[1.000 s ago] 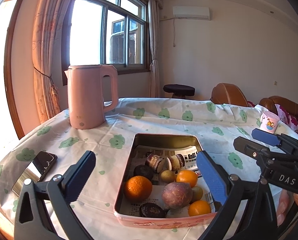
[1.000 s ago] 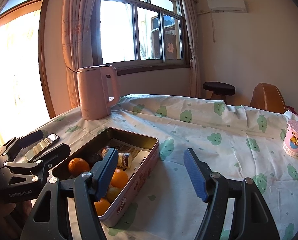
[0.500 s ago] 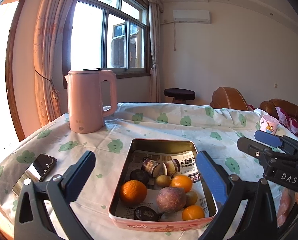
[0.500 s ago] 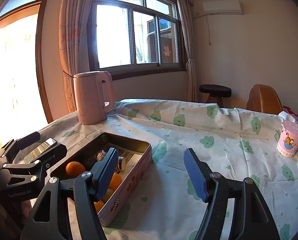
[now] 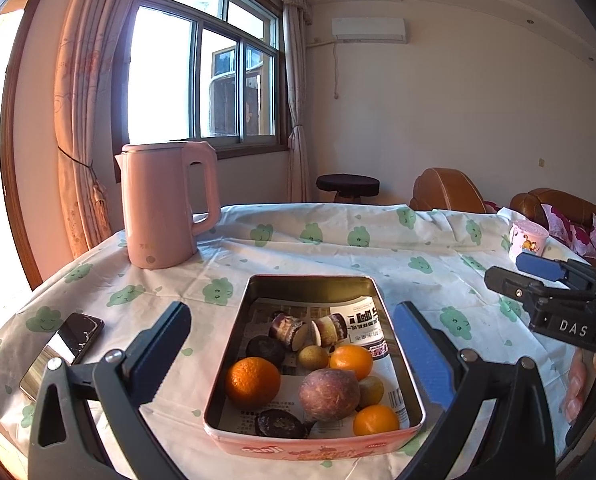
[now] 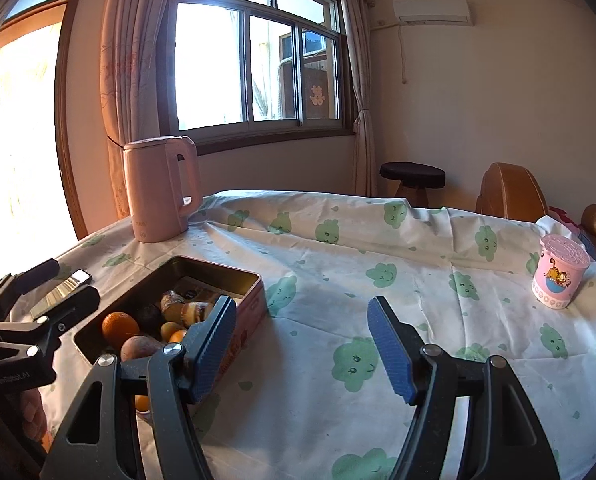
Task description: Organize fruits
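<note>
Both grippers, left (image 5: 292,346) and right (image 6: 301,350), are hovering spread and empty beside the pink tin (image 5: 234,328), which is corralling every visible fruit, oranges (image 5: 252,376) included, keeping them from rolling across the tablecloth (image 6: 377,248).

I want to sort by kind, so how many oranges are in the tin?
3. One orange lies at the left side of the tin, one in the middle by the newspaper lining, one in the near right corner. Others may be hidden beneath.
</note>
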